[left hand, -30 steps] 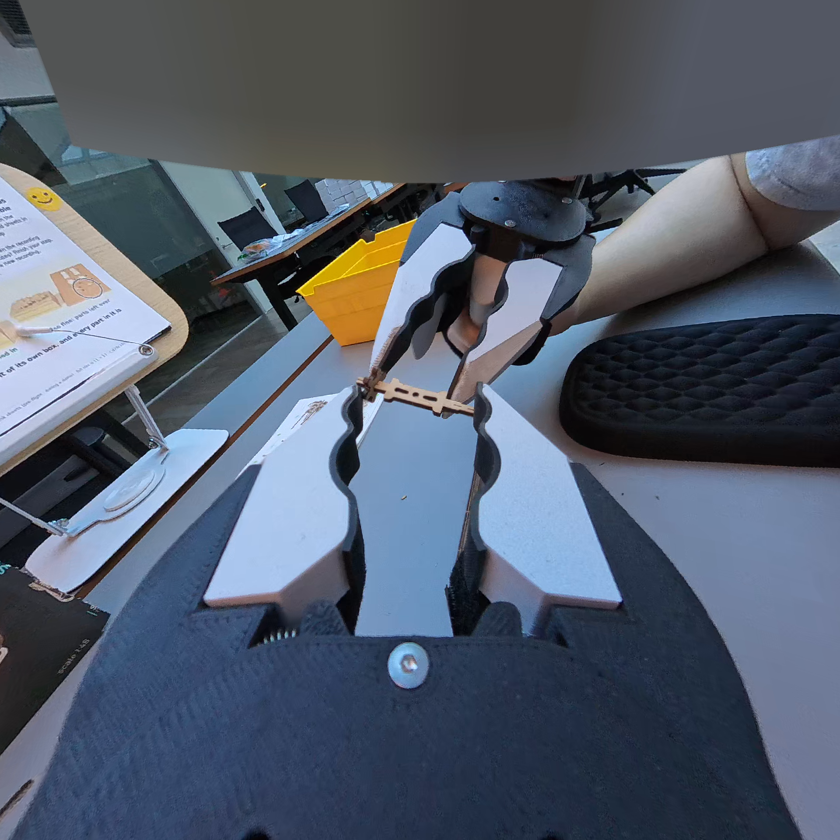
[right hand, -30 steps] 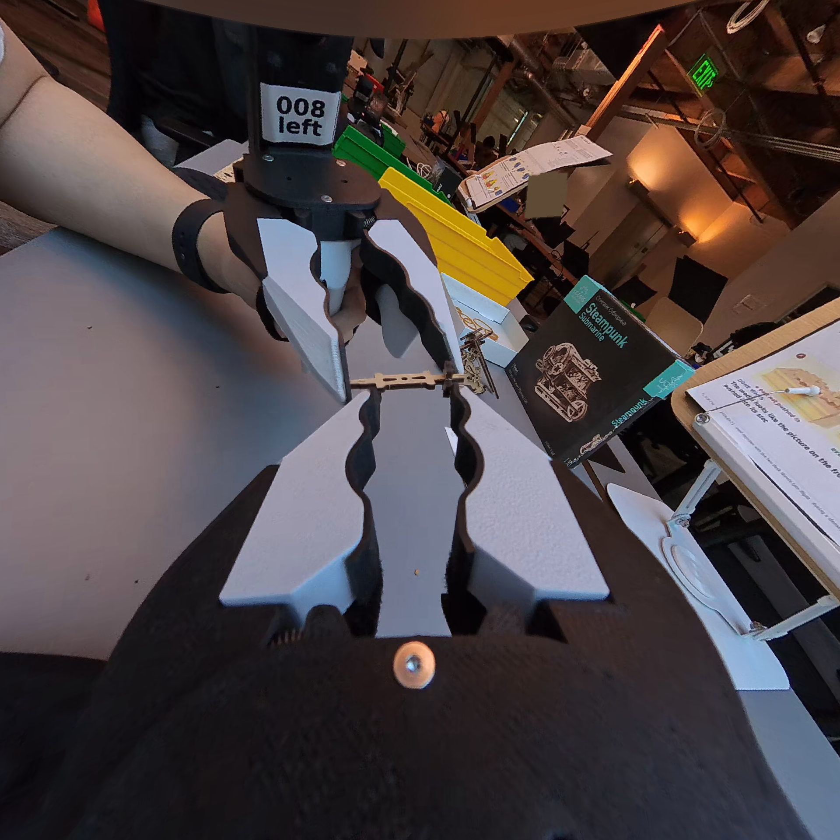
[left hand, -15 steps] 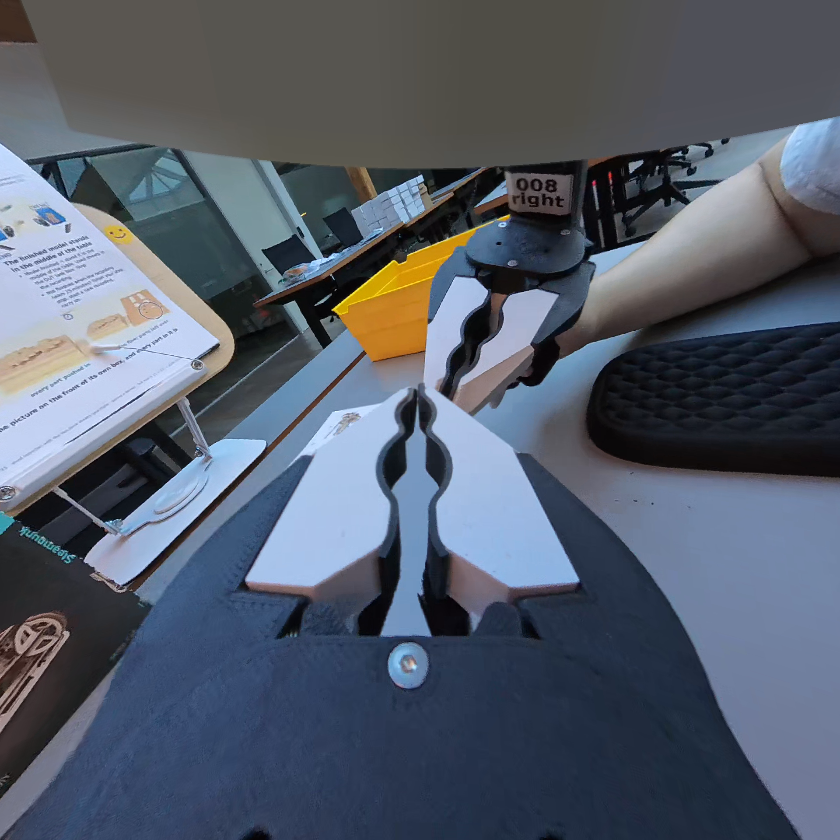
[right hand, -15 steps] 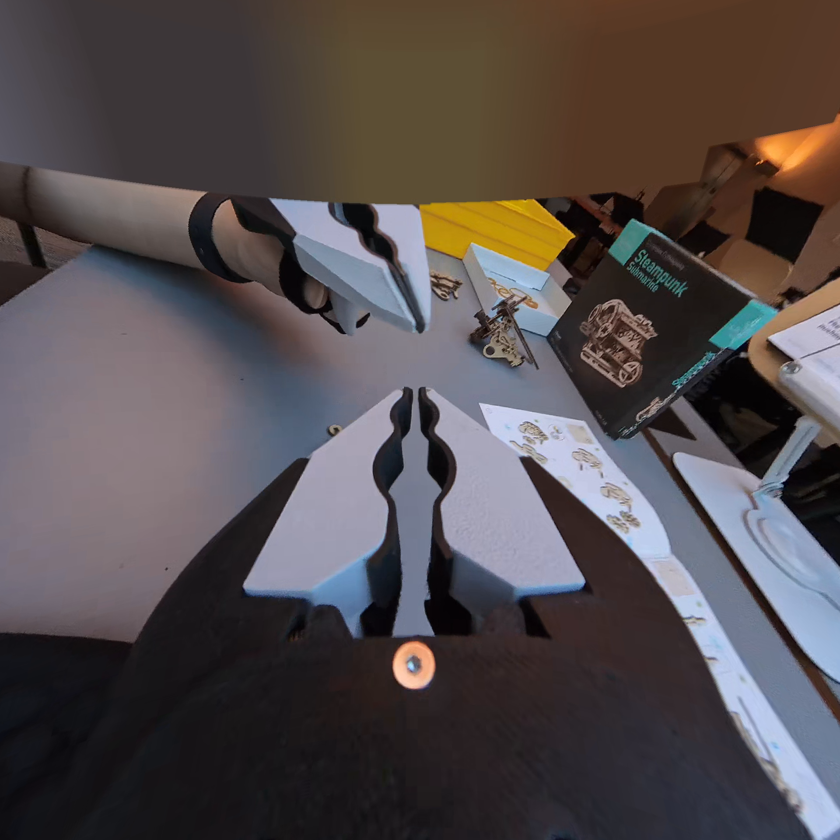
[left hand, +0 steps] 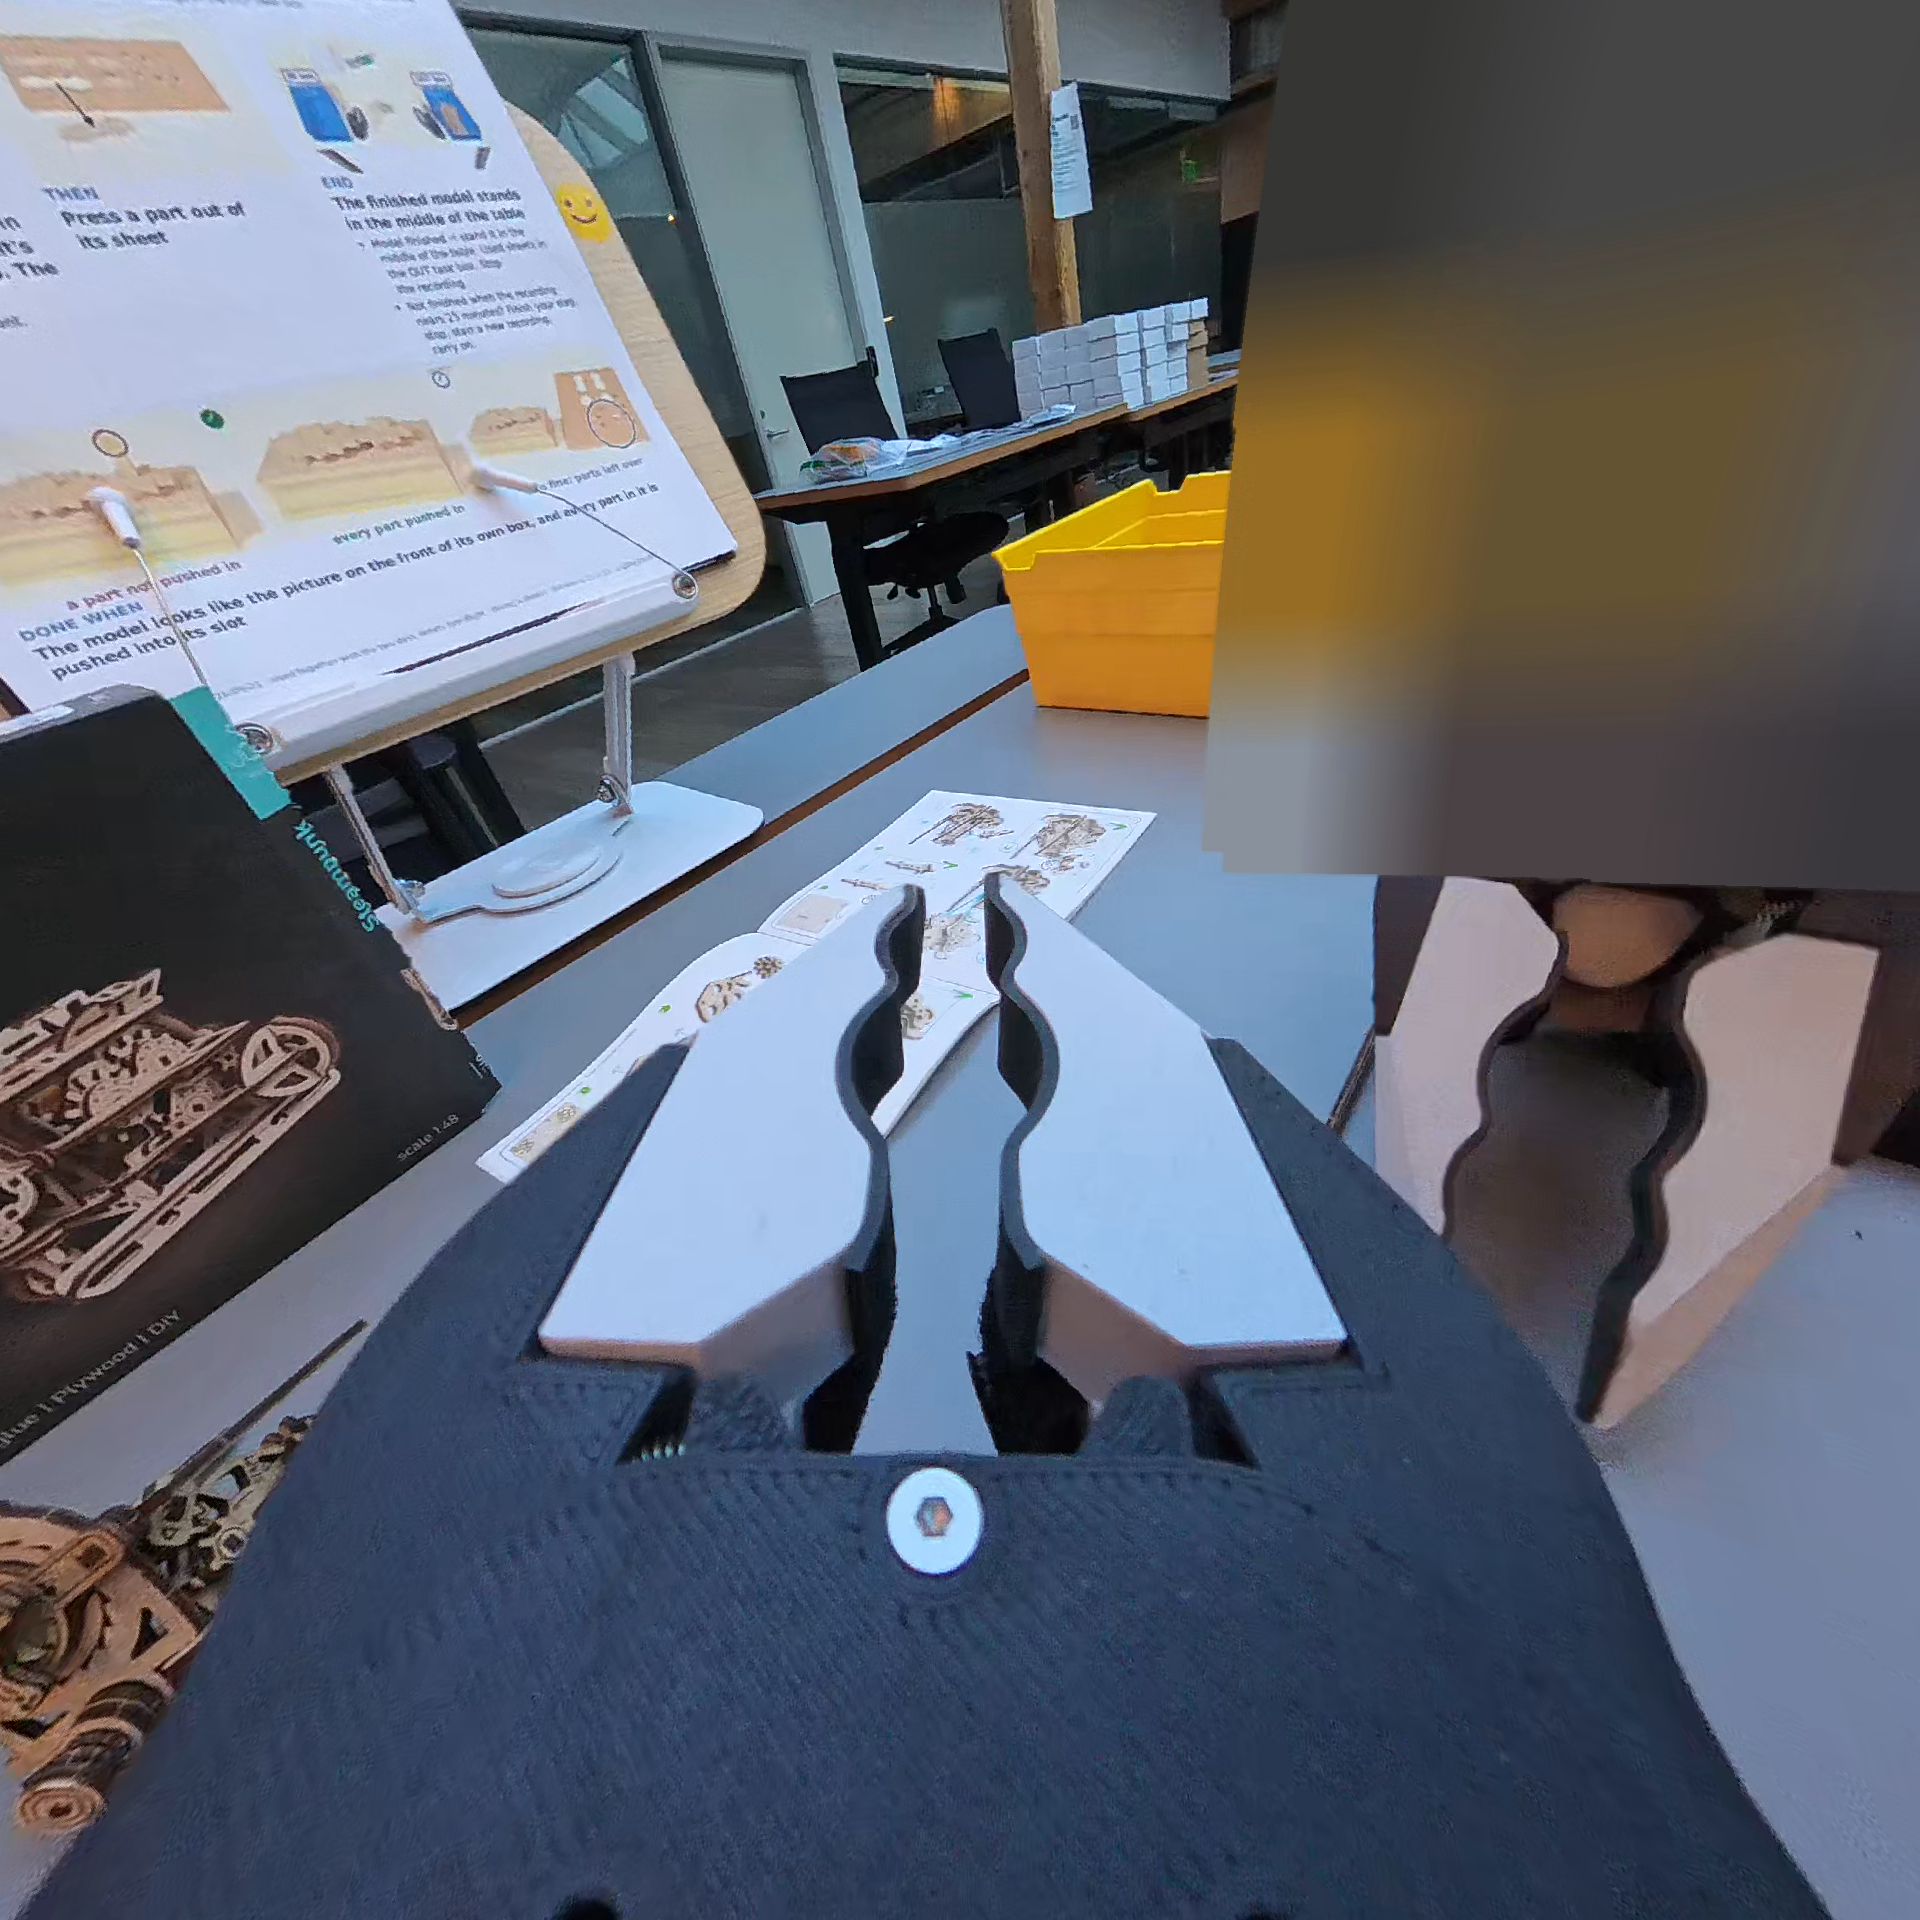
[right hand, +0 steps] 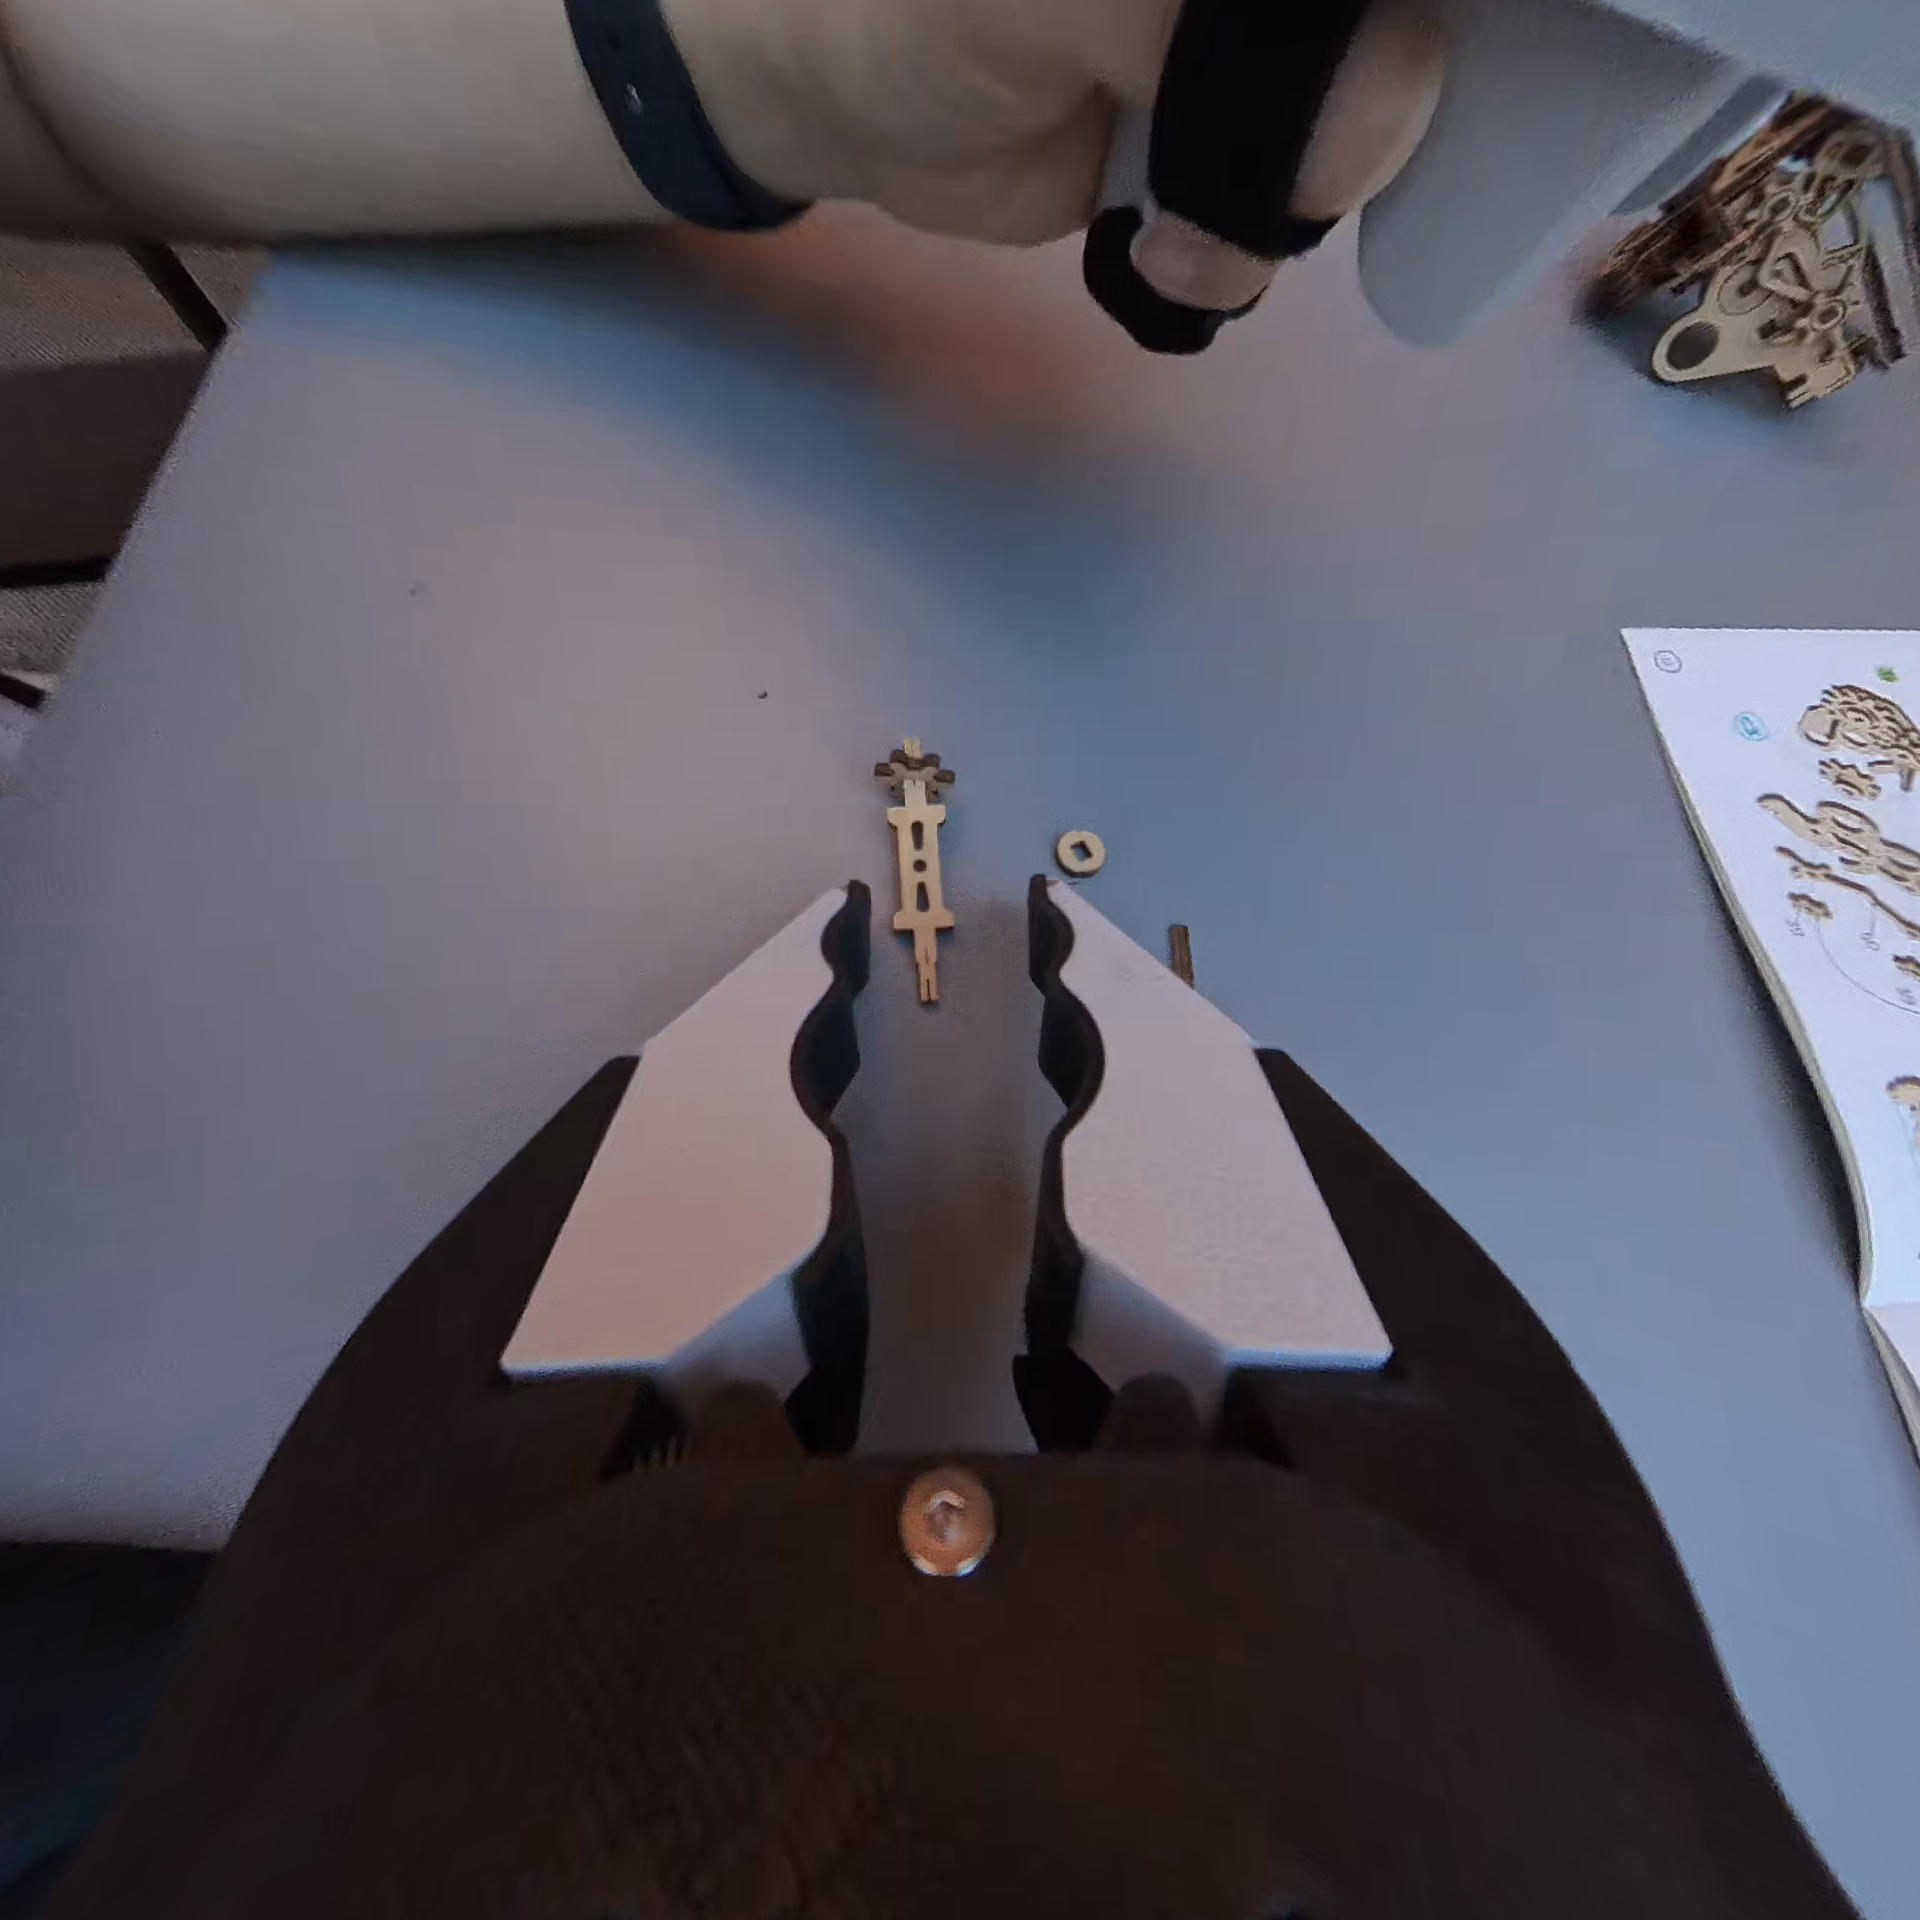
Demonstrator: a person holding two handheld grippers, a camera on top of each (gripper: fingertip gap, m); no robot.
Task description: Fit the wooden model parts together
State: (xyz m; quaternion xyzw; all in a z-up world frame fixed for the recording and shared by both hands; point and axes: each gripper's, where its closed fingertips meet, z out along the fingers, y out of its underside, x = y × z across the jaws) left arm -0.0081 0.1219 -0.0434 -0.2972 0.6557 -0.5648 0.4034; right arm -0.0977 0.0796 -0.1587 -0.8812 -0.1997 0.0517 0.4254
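A second ago both grippers pinched the slim wooden shaft piece point(right hand: 918, 868) between them in the air; now it lies flat on the grey bench point(right hand: 520, 727), let go by both, with its small toothed gear end pointing to the far side. The right gripper point(right hand: 948, 883) hangs over it with its jaws spread and empty, the near tip of the shaft piece lying in the gap between them, closer to the left one. Just right of the shaft piece sits a small wooden washer point(right hand: 1080, 852), apart from it, and a short dark stick point(right hand: 1179, 951) shows beside the right jaw. The left gripper point(left hand: 954, 894) has swung away to the left and now faces the instruction sheet point(left hand: 935, 935), the black model box point(left hand: 187, 1018) and the partly built wooden model point(left hand: 94, 1621) at the near left; its jaws stand a little apart, holding nothing. The hand point(right hand: 1039, 125) that carries it blurs across the far side of the right wrist view. This looks like a pause between steps: the gear seems seated on the shaft piece, and the next part, perhaps the washer, has yet to be picked up. Lifting such thin flat pieces off the bench will call for a low, careful pinch.
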